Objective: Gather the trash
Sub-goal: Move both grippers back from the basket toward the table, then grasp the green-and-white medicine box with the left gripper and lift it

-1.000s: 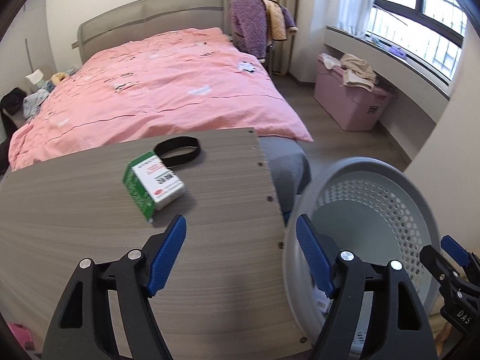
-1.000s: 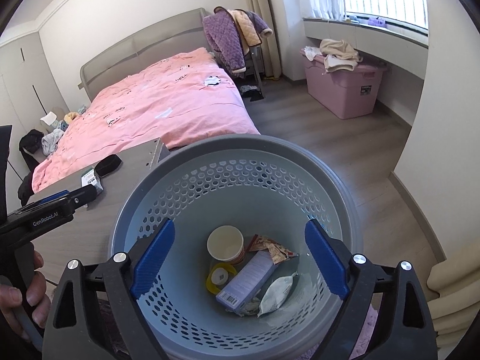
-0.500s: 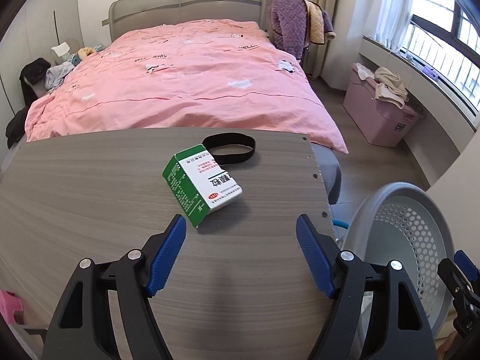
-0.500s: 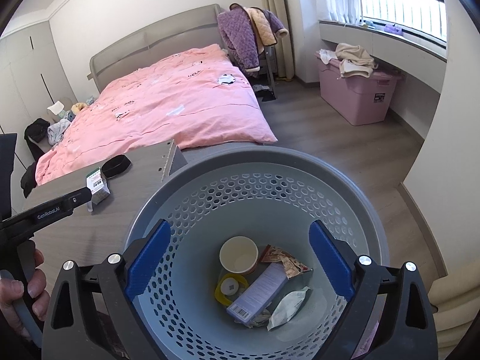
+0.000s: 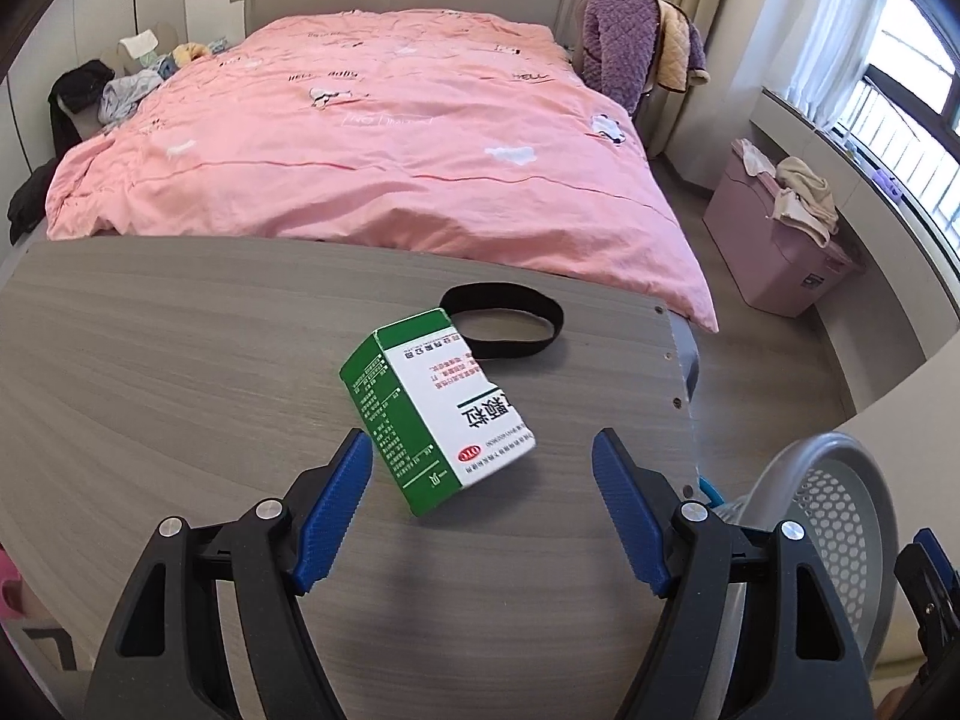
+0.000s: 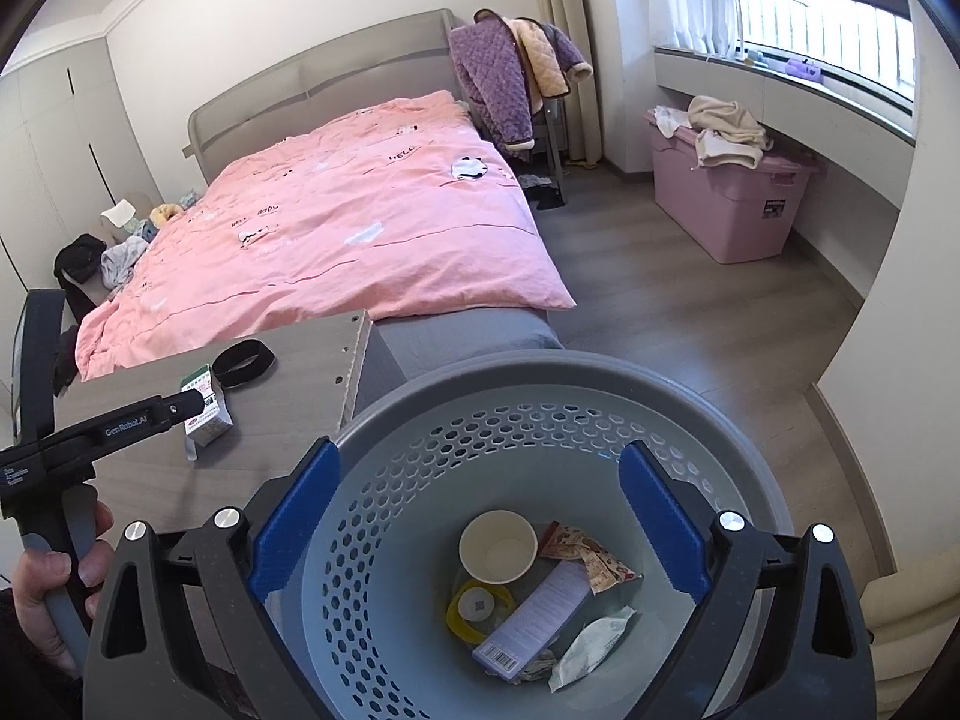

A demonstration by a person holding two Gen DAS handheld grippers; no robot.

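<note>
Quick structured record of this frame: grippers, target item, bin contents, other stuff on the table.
left gripper: open, empty, pointed at the box, pads not touching it
right gripper: open, empty, above the bin
target: green and white box, on the wooden table, near its right edge
bin: grey perforated basket, on the floor right of the table
bin contents: paper cup, snack wrapper, flat barcode box, yellow ring lid, white crumpled packet
also on table: black band, just behind the box
</note>
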